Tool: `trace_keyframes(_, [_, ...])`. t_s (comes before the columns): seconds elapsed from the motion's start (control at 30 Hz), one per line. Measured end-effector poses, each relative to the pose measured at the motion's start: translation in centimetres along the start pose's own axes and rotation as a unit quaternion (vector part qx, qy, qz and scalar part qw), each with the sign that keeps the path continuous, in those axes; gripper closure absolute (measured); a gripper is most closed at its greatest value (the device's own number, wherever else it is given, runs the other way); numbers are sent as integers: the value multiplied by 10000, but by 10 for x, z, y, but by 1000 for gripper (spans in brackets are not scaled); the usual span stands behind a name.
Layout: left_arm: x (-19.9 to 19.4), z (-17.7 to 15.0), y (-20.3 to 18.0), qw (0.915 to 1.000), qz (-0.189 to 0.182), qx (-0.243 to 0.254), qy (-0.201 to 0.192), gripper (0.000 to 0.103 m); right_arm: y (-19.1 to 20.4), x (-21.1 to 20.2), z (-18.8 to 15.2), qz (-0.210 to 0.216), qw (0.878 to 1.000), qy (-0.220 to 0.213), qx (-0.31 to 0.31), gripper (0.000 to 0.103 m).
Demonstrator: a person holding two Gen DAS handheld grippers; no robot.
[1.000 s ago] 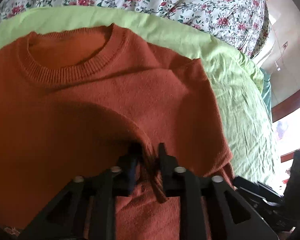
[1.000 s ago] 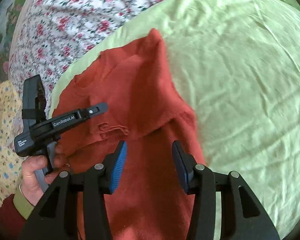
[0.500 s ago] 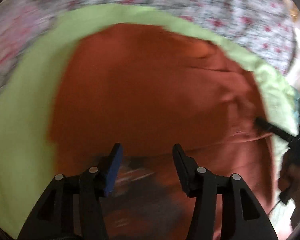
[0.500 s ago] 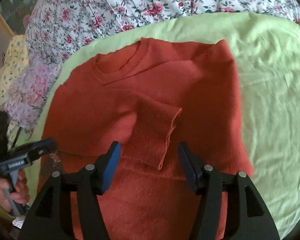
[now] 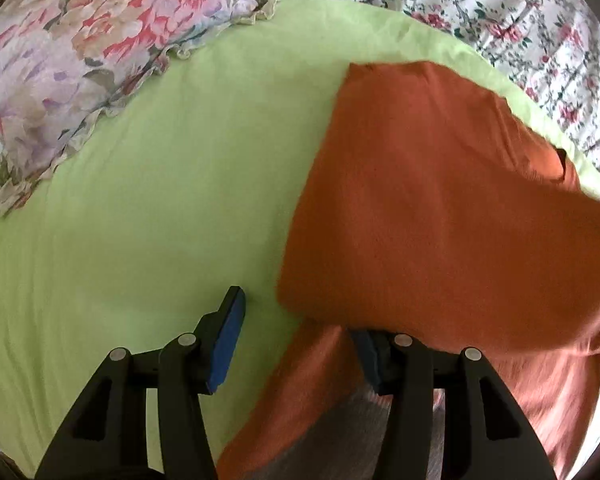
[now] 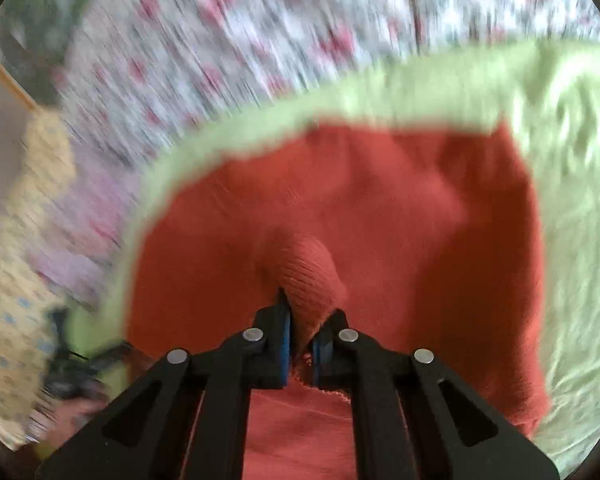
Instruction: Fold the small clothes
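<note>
- In the right wrist view, the right gripper [image 6: 300, 338] sits nearest the lens, its fingers [image 6: 281, 344] pressed together on a ribbed cuff [image 6: 310, 276] of the orange sweater [image 6: 400, 208] — the knit bulges up from between the blue pads.
- Just past that pinch, the sweater spreads flat on the green sheet [image 6: 572, 208] of the bed; this whole view is smeared by motion blur.
- At the lower left edge of the same view, a dark blurred shape [image 6: 70, 372] shows beside the sweater; I cannot tell what it is.
- In the left wrist view, the left gripper [image 5: 300, 340] has its fingers [image 5: 226, 336] wide apart and holds nothing. The left one hangs over bare green sheet [image 5: 140, 220], while the right one is partly hidden under the sweater's edge.
- The orange sweater [image 5: 440, 200] fills the right half of that view, a folded layer lying on top of the rest, its left edge running straight from near to far.
- Farther off, a floral pillow [image 5: 72, 56] with a frilled edge lies at the upper left — resting on the sheet, well apart from the sweater.
- Farthest back, a rose-print cover [image 5: 520, 20] runs along the top right, past the sheet's far edge.
</note>
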State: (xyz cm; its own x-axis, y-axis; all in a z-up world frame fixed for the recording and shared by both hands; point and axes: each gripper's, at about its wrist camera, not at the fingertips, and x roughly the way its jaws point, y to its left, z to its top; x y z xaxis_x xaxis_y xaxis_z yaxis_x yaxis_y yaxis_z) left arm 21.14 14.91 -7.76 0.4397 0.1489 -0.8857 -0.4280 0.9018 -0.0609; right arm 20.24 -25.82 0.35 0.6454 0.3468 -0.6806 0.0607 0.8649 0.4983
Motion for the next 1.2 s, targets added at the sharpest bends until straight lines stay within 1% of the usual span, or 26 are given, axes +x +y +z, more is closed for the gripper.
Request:
trace_keyframes(0.07, [4, 7, -5, 10000, 14, -53, -24, 49, -5, -28, 12, -86, 9992, -383, 88, 95])
trace_keyframes(0.1, [6, 9, -3, 9999, 21, -117, -21, 49, -13, -31, 15, -132, 9990, -394, 189, 95])
trace_keyframes(0.13, [8, 11, 0, 9997, 48, -240, -8, 49, -25, -32, 16, -186, 9987, -340, 324, 95])
trace_keyframes(0.17, [10, 14, 4, 9994, 27, -356, 2, 49, -40, -31, 14, -382, 9980, -247, 432, 95])
trace_keyframes(0.2, [11, 15, 10, 9986, -94, -521, 35, 49, -49, -28, 11, -530, 9973, -160, 481, 95])
trace_keyframes(0.27, [9, 15, 15, 9976, -156, -672, 11, 49, -68, -21, 1, -650, 9958, 55, 644, 95])
trace_keyframes(0.4, [9, 14, 22, 9970, -241, -741, 11, 49, -77, -6, -19, -860, 9940, 267, 617, 95])
trace_keyframes(0.5, [8, 10, 41, 9930, -548, -1045, 49, 49, -77, -1, -21, -866, 9937, 273, 655, 95])
trace_keyframes(0.63, [8, 1, 75, 9802, -1145, -1616, 82, 49, -69, 6, -14, -797, 9950, 238, 561, 94])
trace_keyframes(0.7, [5, -6, 86, 9747, -1358, -1775, 96, 49, -70, 12, -16, -909, 9940, 337, 505, 94])
trace_keyframes(0.8, [8, -6, 92, 9711, -1513, -1844, 129, 49, -77, 20, -22, -1104, 9910, 545, 523, 86])
trace_keyframes(0.83, [7, -7, 94, 9711, -1532, -1823, 150, 49, -78, 20, -24, -1145, 9904, 554, 541, 85])
trace_keyframes(0.9, [2, -9, 94, 9742, -1479, -1696, 180, 49, -79, 16, -26, -1151, 9905, 492, 571, 85])
trace_keyframes(0.93, [2, -6, 88, 9759, -1441, -1628, 199, 50, -79, 15, -27, -1176, 9903, 488, 562, 85])
trace_keyframes(1.0, [-1, -7, 83, 9791, -1375, -1481, 244, 50, -77, 11, -27, -1238, 9897, 490, 536, 84])
trace_keyframes(1.07, [-2, -6, 80, 9798, -1374, -1420, 298, 50, -76, 5, -27, -1300, 9889, 475, 532, 83])
trace_keyframes(1.2, [-11, -15, 87, 9806, -1380, -1335, 391, 49, -75, -14, -29, -1439, 9874, 300, 580, 83])
